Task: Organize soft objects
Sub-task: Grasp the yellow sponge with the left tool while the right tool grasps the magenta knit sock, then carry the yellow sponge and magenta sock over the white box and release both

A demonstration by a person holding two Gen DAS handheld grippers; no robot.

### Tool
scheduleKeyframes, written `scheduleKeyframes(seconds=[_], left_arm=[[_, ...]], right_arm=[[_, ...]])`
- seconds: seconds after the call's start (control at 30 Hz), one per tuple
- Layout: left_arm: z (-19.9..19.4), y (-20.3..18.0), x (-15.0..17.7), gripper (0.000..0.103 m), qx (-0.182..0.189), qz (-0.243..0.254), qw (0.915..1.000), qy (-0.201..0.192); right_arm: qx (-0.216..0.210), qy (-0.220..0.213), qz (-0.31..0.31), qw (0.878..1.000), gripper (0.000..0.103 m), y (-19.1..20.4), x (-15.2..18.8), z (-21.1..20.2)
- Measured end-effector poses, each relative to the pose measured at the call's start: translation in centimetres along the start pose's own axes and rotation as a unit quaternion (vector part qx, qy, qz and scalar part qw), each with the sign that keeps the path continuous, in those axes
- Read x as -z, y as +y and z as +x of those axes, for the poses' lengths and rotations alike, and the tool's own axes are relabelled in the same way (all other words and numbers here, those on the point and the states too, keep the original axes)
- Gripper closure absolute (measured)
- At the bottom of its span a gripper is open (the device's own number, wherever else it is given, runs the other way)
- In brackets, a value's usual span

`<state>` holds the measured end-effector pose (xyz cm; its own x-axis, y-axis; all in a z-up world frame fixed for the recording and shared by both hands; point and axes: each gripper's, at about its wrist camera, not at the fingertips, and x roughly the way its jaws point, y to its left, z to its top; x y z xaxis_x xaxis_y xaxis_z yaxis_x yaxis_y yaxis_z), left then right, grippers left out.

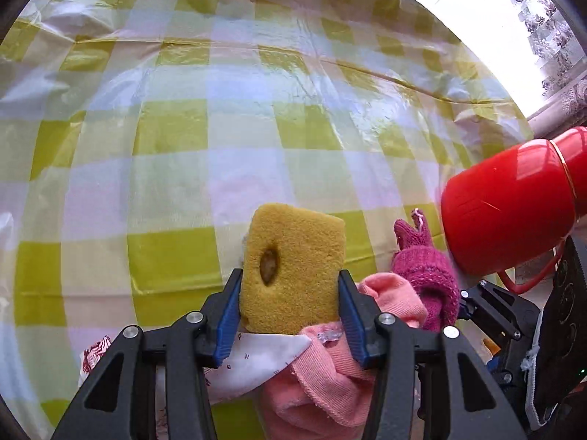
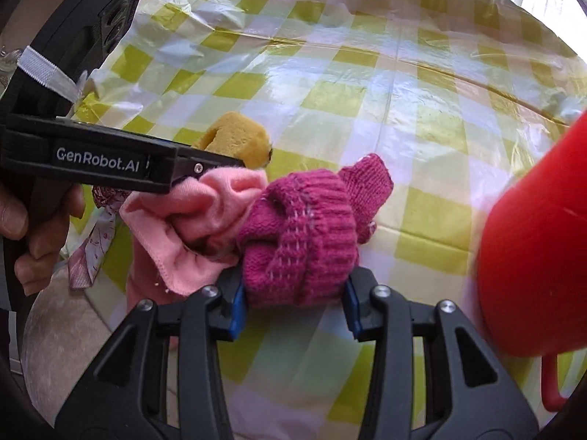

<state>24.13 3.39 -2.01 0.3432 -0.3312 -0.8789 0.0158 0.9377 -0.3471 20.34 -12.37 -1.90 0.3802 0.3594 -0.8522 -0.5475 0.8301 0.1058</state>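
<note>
The left tool (image 1: 290,293) is clamped on a yellow sponge (image 1: 293,267), its blue pads (image 1: 229,315) pressing the sponge's two sides so that the block stands up between them, a small dark hole showing in its face. The right tool (image 2: 295,297) is closed on a magenta knitted glove (image 2: 304,234), gripping it by the ribbed cuff while the finger end lies forward on the worktop (image 2: 367,73). Between the two tools, touching both the sponge and the glove, lies a crumpled pink cloth (image 2: 176,234); a white printed fabric (image 1: 253,363) lies partly under it and under the left tool. All four soft things are bunched together near the worktop's near edge, on a glossy yellow-green and white checked cover. A red jug (image 1: 513,201) stands just beside the glove toward the right edge. In the right wrist view a hand (image 2: 33,231) grips the left tool's black handle.
</note>
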Motion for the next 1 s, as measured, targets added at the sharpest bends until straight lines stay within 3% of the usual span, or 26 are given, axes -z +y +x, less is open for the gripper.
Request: scheduleKeyframes(seconds=[0.1, 0.2, 0.27, 0.47, 0.57, 0.67, 0.9, 1.0], left_arm=[[-2.4, 0.0, 1.5, 0.053, 0.01, -0.025, 0.9979, -0.058], [-5.5, 0.8, 3.4, 0.053, 0.013, -0.057, 0.9912, -0.119], [-6.3, 0.4, 2.8, 0.053, 0.003, -0.07, 0.9858, -0.153], [-8.7, 1.1, 4.5, 0.053, -0.033, -0.114, 0.969, -0.217], [-9.4, 1.3, 5.7, 0.053, -0.052, -0.14, 0.9637, -0.221], [-9.4, 0.7, 7.6, 0.053, -0.065, -0.148, 0.9645, -0.209], [-7.5, -3.1, 12.0, 0.053, -0.063, -0.137, 0.9771, -0.151], [-6.9, -5.1, 12.3, 0.053, -0.086, -0.113, 0.9795, -0.143]], right_arm=[[0.004, -0.014, 0.016, 1.0, 0.057, -0.5, 1.7, -2.4], [0.012, -0.027, 0.025, 0.999, 0.057, -1.1, 3.0, -4.4], [0.015, -0.031, 0.032, 0.999, 0.057, -1.4, 3.8, -5.3], [0.023, -0.037, 0.048, 0.998, 0.057, -2.4, 6.0, -7.1], [0.023, -0.039, 0.052, 0.998, 0.057, -2.9, 6.8, -7.6], [0.026, -0.04, 0.058, 0.997, 0.057, -3.2, 7.6, -8.1], [0.035, -0.043, 0.055, 0.997, 0.057, -3.5, 8.6, -8.9], [0.037, -0.041, 0.057, 0.997, 0.057, -3.6, 9.0, -8.9]])
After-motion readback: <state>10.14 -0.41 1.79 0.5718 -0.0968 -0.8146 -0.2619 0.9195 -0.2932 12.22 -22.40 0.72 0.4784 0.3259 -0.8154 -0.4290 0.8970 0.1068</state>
